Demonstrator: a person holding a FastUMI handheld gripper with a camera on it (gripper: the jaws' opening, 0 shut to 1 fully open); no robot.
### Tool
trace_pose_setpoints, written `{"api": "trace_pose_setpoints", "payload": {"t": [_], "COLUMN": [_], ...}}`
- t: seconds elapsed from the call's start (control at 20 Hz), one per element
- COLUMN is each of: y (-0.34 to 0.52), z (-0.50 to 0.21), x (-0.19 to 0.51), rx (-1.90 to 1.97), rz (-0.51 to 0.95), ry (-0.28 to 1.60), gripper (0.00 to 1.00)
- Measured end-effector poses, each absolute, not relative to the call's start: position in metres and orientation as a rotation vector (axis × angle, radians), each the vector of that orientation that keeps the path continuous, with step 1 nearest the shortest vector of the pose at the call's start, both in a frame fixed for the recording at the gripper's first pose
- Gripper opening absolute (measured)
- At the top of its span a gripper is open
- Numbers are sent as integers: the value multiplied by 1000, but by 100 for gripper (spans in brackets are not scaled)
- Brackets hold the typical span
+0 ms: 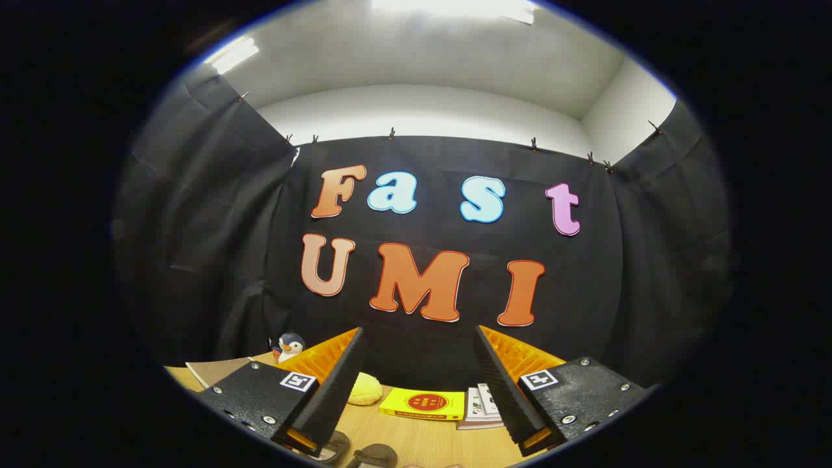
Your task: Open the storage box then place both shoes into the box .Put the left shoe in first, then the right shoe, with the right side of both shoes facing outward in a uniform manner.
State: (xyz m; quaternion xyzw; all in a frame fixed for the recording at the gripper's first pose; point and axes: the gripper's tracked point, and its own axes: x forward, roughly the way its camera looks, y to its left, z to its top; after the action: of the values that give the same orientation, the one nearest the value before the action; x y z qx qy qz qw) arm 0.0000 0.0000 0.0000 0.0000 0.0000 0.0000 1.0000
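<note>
My gripper (419,335) is held high and level, pointing at the booth's back wall, with its two fingers wide apart and nothing between them. Low down by the left finger (335,383), on the wooden table (416,439), two dark rounded shapes (354,452) peek in; they may be shoe parts, but too little shows to tell.
On the table beyond the fingers lie a yellow book (422,404), a stack of white booklets (481,408) and a pale yellow bun-like object (365,389). A small penguin toy (289,346) and a brown notebook (211,370) sit at the far left.
</note>
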Motion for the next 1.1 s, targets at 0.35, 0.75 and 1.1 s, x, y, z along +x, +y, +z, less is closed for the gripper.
{"api": "trace_pose_setpoints", "payload": {"t": [0.35, 0.75, 1.1], "y": [25, 59, 104], "z": [-9, -15, -35], "x": [-9, -1, 8], "rx": [-5, 9, 105], "rz": [91, 165, 267], "ry": [15, 37, 114], "gripper": [99, 98, 98]}}
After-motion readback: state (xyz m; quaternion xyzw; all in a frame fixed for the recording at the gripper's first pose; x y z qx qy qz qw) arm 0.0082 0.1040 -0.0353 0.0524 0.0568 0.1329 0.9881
